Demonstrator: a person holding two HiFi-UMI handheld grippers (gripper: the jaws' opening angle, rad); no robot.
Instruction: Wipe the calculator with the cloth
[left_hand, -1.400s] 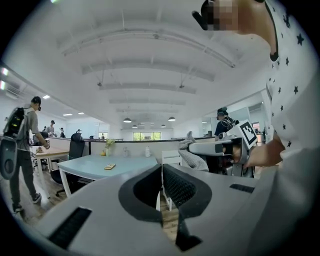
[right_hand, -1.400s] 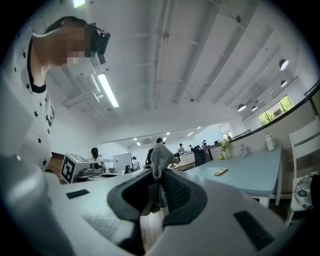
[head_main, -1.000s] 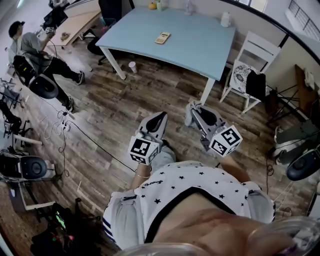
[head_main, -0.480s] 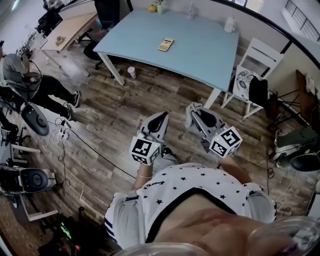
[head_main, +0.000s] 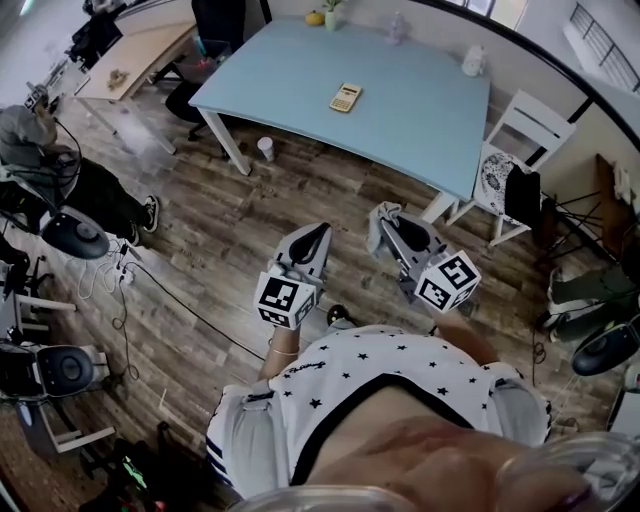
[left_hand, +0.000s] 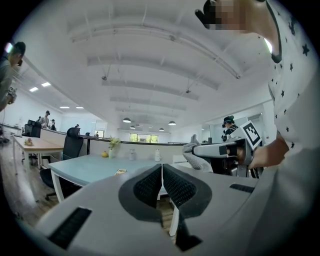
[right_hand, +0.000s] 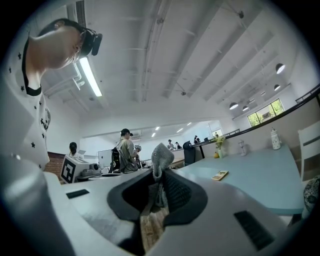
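**Cloth gripped, calculator still out of reach on the table**

The wearer stands on the wooden floor (head_main: 240, 230), well short of the light blue table (head_main: 420, 120). Both tools are held out in front of the chest. The left gripper (head_main: 318, 234) has its jaws pressed together with nothing between them; its own view shows only a thin seam between the dark pads (left_hand: 150, 186). The right gripper (head_main: 386, 216) is clamped on the grey cloth (right_hand: 160, 156). A peak of the cloth sticks up above the jaws, and the rest is bunched between them. From the left gripper view the cloth (left_hand: 196, 156) hangs off the nose of the right gripper, to the right.

The calculator (head_main: 345, 97) lies flat on the table top, far from both grippers and touched by neither. It sits toward the middle of the table, with bare surface all round it. It also shows as a small slab in the left gripper view (left_hand: 120, 171) and in the right gripper view (right_hand: 220, 175).

Compared with a second ago, the table and calculator sit lower and a little further right in the head view, so nearer to the wearer. The grippers keep almost the same pose and spacing. The seated person (head_main: 40, 150) at the far left has slid closer to the picture's edge. A paper cup (head_main: 265, 148) stands on the floor by the table's near left leg, and a white chair (head_main: 510, 150) stands at its right end.
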